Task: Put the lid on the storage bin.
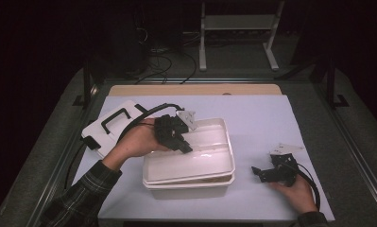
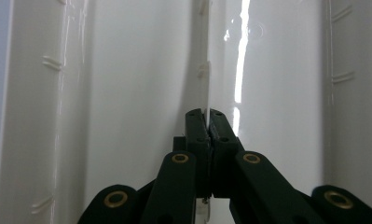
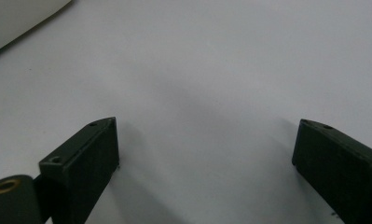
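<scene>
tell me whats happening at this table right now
A person is working with a claw in each hand. The left claw is shut on a thin white divider standing on edge inside a shallow white tray, which sits on a white box near the middle of the table. The right claw rests open on the table to the right, holding nothing. A white lid with a black handle lies at the left.

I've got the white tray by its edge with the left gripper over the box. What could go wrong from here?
The left gripper pinches only the thin rim of the white tray, so the tray could slip or tilt. It sits slightly askew on the white box and may jam rather than seat. The right gripper rests open on the table, so nothing steadies the box.
</scene>
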### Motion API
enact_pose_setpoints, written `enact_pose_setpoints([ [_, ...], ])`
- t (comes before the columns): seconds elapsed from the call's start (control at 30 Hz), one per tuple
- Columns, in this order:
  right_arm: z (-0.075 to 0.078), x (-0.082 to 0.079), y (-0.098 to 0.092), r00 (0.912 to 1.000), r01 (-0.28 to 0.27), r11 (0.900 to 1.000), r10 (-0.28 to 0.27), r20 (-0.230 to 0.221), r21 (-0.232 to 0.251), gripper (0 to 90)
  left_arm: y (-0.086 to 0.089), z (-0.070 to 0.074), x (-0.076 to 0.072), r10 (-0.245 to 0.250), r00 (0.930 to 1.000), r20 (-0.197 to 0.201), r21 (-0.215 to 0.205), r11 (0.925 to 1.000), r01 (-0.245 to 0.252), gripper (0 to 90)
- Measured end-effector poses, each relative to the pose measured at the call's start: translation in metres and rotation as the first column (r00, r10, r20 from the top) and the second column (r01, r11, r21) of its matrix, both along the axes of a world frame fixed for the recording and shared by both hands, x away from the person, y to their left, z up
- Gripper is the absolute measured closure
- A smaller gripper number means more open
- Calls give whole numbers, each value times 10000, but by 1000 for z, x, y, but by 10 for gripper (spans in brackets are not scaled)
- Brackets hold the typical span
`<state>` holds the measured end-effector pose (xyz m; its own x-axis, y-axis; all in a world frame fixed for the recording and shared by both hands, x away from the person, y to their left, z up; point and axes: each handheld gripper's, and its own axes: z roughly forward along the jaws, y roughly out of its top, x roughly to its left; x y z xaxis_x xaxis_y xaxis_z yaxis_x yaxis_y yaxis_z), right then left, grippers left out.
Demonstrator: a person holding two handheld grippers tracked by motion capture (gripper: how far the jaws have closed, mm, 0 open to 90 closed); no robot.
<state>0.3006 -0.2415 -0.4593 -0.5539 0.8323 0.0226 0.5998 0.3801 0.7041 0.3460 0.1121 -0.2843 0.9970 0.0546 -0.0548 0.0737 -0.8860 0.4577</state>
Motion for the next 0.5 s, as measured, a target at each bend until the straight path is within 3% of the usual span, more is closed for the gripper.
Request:
enact_pose_setpoints([
  [0.5, 0, 0, 0, 10000, 2, 10000, -2, -14, 1, 65, -4, -14, 0, -27, 9999, -103, 300, 9995, 30, 888],
])
